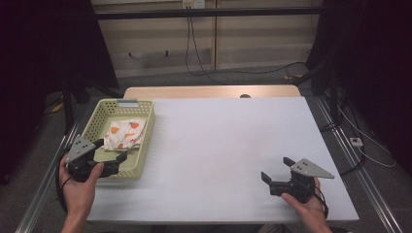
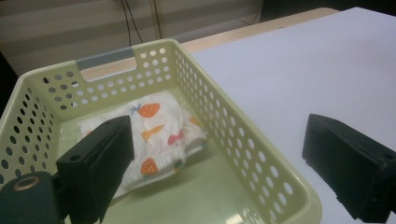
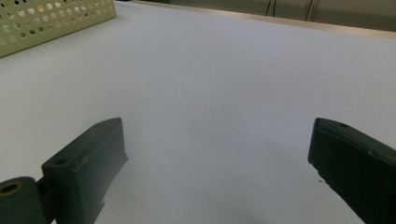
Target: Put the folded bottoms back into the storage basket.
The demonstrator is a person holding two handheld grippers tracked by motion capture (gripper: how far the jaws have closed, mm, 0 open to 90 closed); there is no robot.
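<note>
I see a folded white cloth (image 2: 154,135) printed with orange strawberries and carrots, soft and slightly rumpled, lying flat on the floor of a pale green plastic basket (image 2: 219,121) with perforated walls and a grey strip at its far rim. My left gripper (image 1: 111,151) hangs over the basket's near end, jaws spread wide and holding nothing; one black jaw sits just above the cloth's near edge, the other outside the basket wall over the table. The basket stands at the left of a smooth white tabletop (image 1: 223,145). My right gripper (image 1: 277,170) is well apart on the right, jaws wide and empty above bare table.
</note>
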